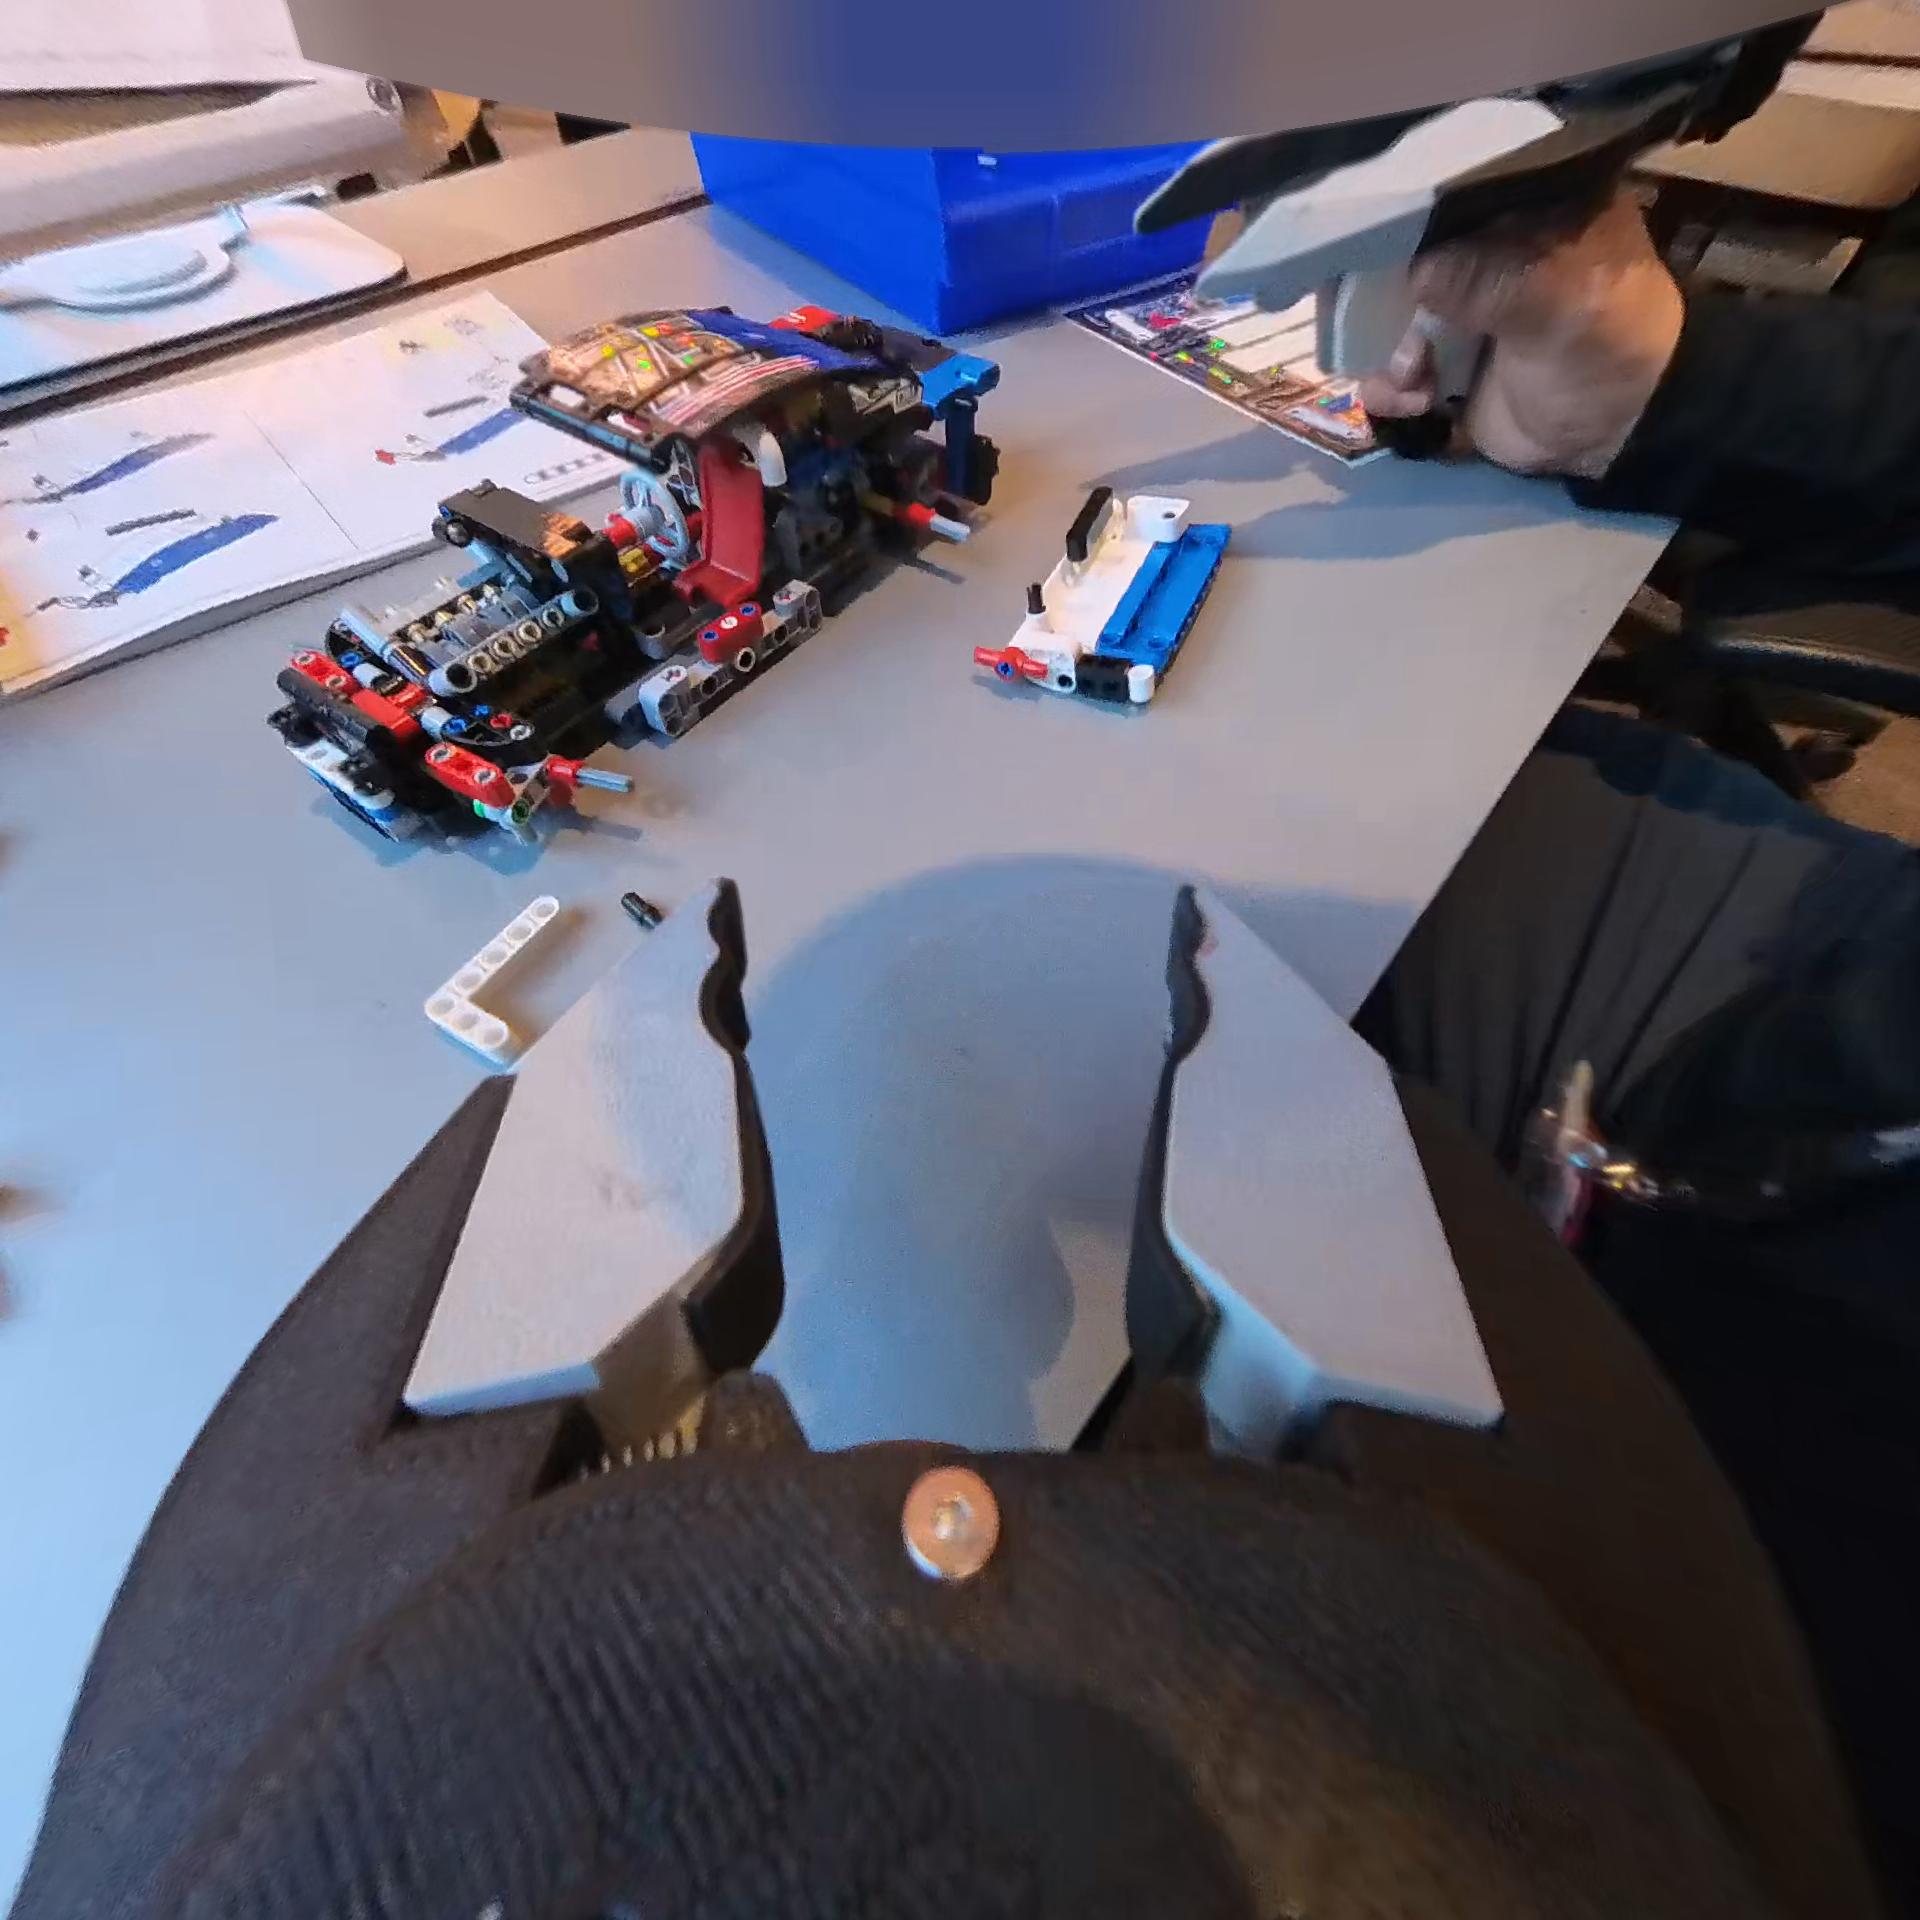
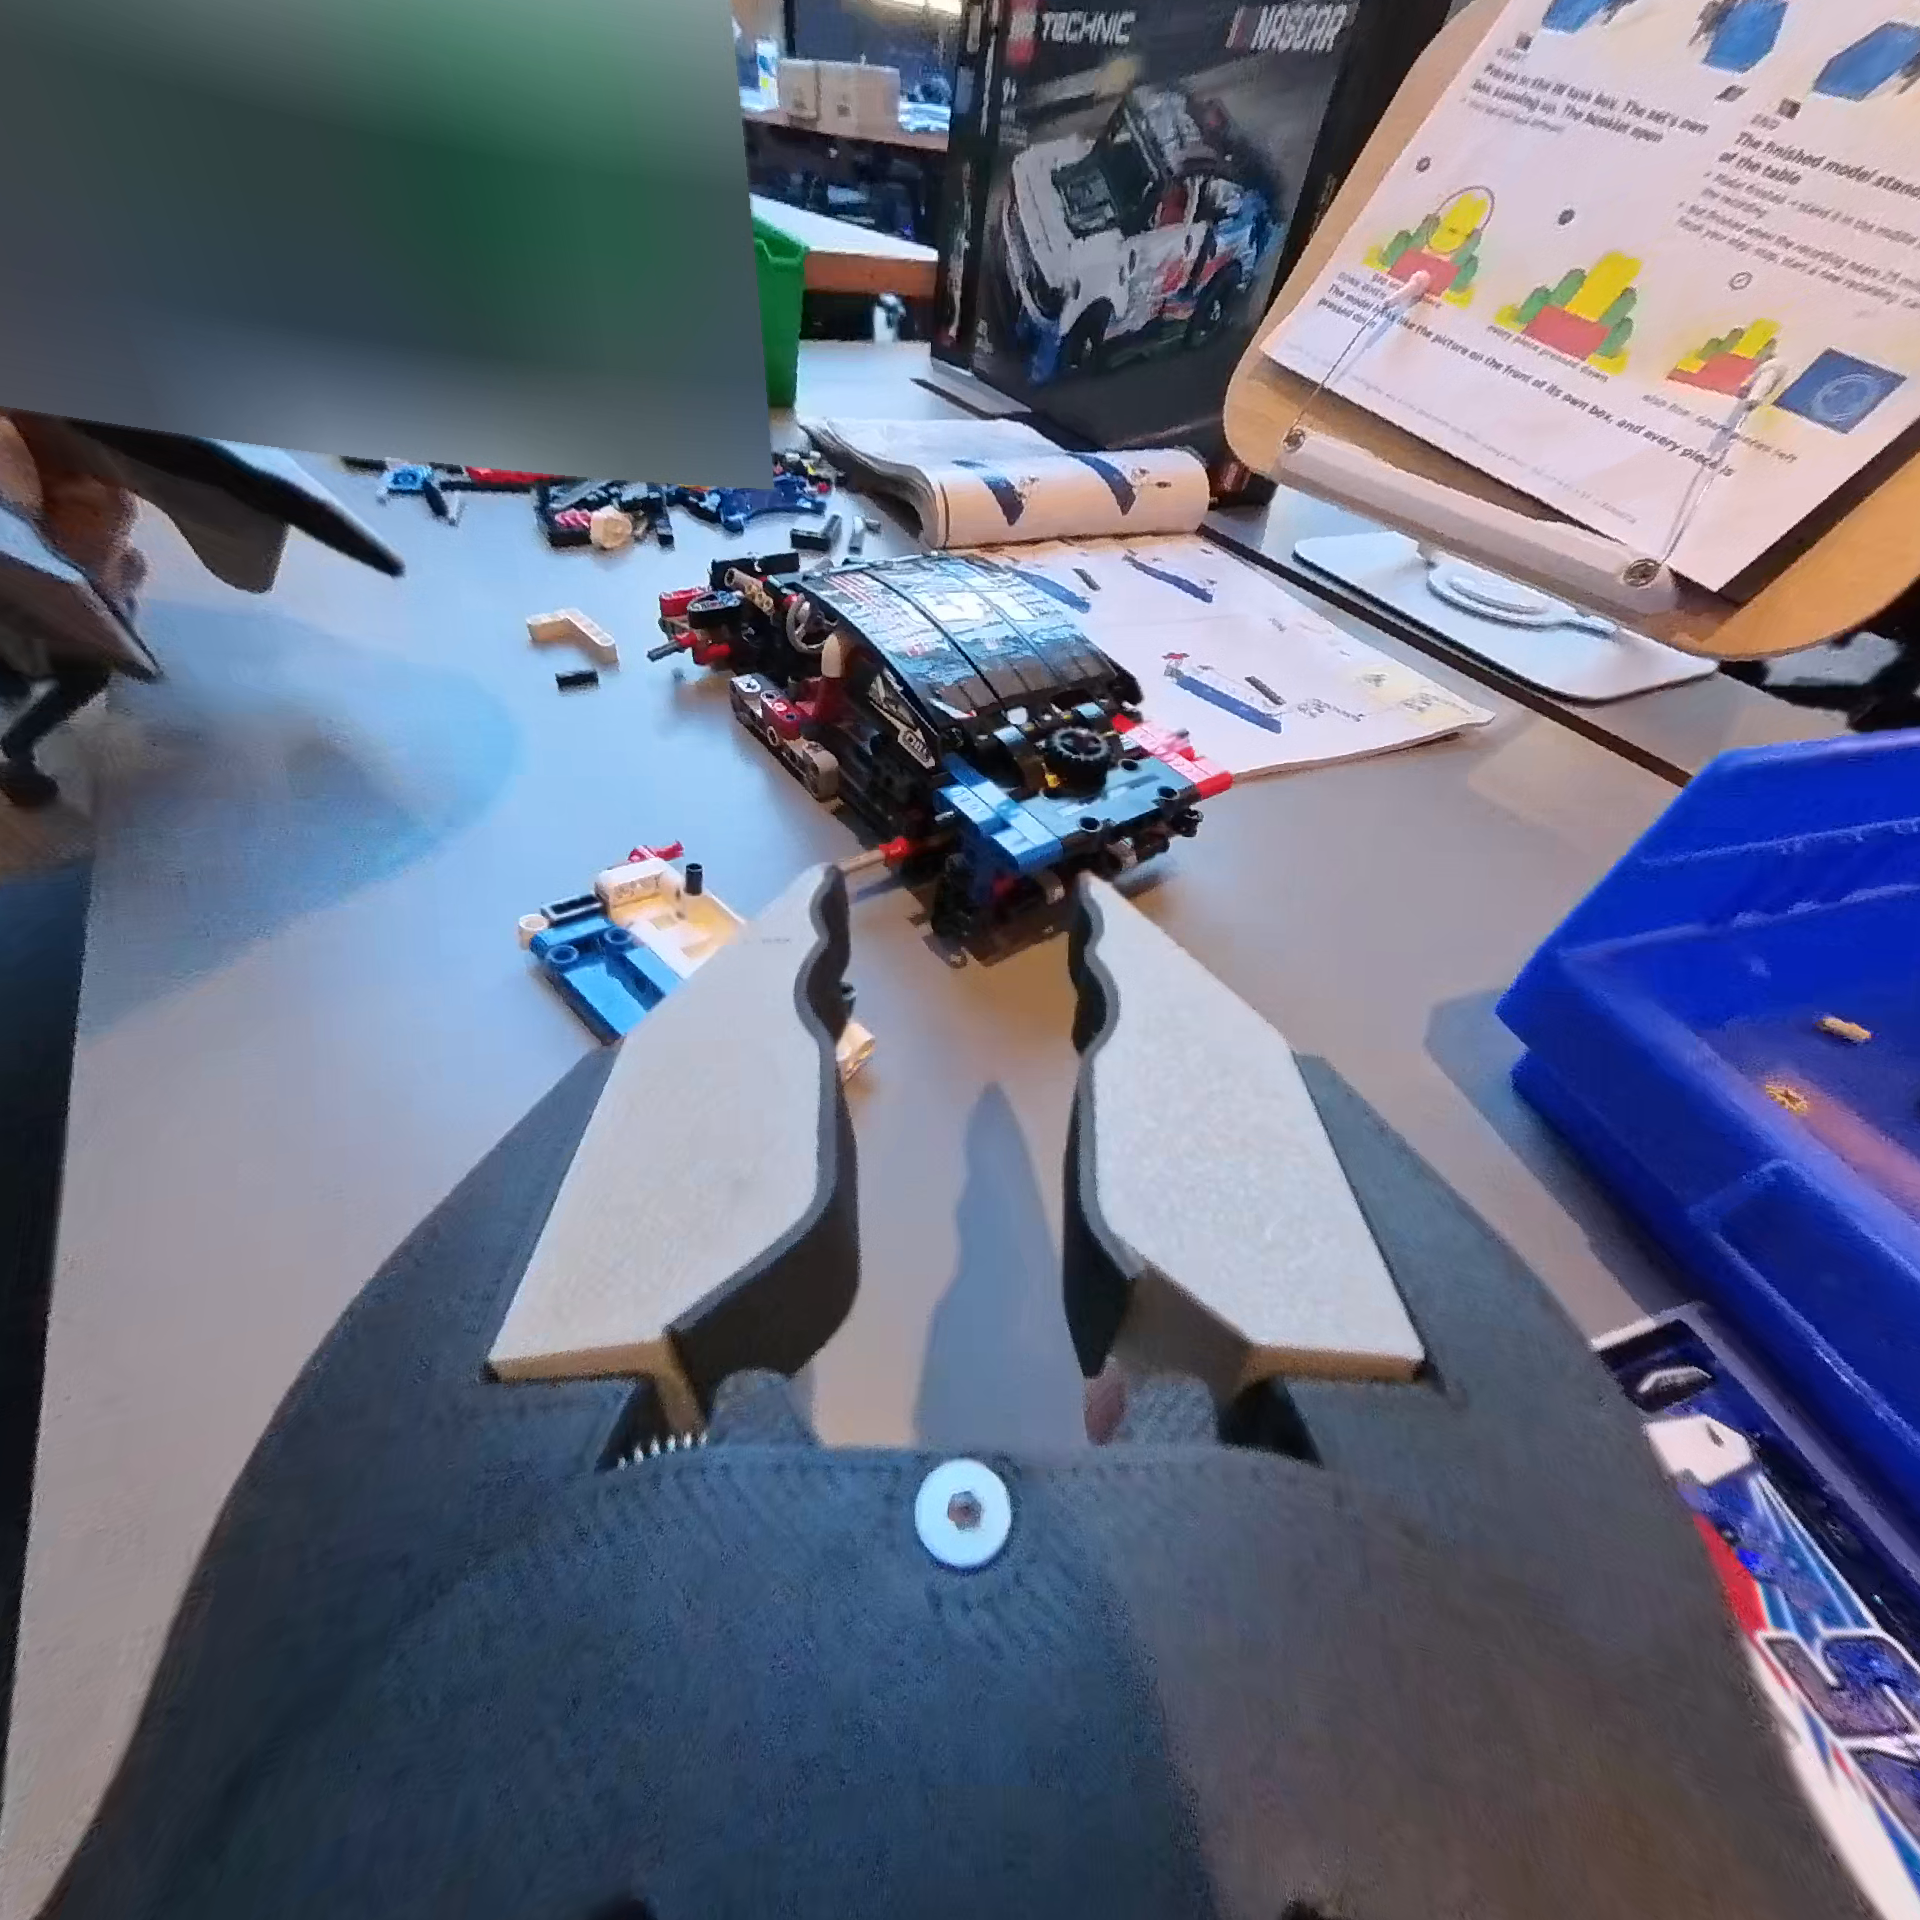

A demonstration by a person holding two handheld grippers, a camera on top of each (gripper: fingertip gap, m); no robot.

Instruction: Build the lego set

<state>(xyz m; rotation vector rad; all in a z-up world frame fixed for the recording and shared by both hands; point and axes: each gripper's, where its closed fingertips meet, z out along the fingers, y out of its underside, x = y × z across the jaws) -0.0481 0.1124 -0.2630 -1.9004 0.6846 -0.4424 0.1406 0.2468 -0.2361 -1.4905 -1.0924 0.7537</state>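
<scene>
We find both the left gripper [image 1: 961, 904] and right gripper [image 2: 956, 894] spread apart and empty. The car [image 1: 634, 561] sits mid-table [image 1: 1351, 644]; beside it lie a blue-white panel [image 1: 1117, 603], white L-beam [image 1: 494, 982] and black pin [image 1: 641, 909]. Behind the car lies a booklet [image 1: 239, 488], with a blue bin [image 1: 935, 229] near its rear.

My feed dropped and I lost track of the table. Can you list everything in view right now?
Partly built car: one, black, red and blue, table centre.
Side panel subassembly: one, blue and white, beside the car, apart from it.
L-shaped beam: one, white, near the left fingers.
Small pin: one, black, beside the beam.
Instruction booklet: one, open, behind the car.
Sticker sheet: one, multicoloured, under the right gripper.
Bin: one, blue, table edge.
Set box: one, standing at the back.
Loose parts: several, mixed, far side.
Left gripper: open, empty.
Right gripper: open, empty.
</scene>
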